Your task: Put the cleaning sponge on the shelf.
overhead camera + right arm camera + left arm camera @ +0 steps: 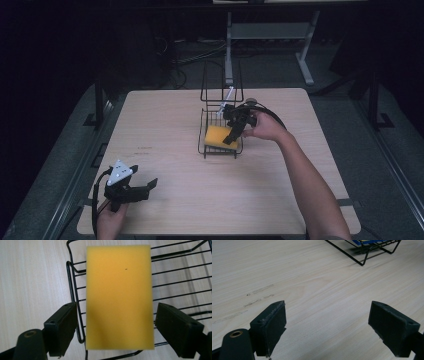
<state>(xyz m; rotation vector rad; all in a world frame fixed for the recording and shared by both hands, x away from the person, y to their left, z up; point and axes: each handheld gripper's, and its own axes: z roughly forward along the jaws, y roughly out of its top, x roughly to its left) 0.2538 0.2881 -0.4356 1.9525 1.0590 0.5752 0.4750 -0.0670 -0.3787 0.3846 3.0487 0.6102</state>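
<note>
Sponge (119, 297) flat in rack (180, 277), between the spread jaws of right claw (117, 332), not touching; long axis straight ahead along the jaws. Left claw (328, 327) open, empty, well apart.

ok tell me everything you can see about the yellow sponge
The yellow sponge is a flat rectangular block with sharp edges, looking like soft foam, plain but for one tiny dark speck. The left gripper view shows a blue underside. It lies flat in the black wire basket, at its left end, resting on the wires. The right tool is open, its jaws on either side of the sponge's near end with slim gaps, not pressing it.
</note>
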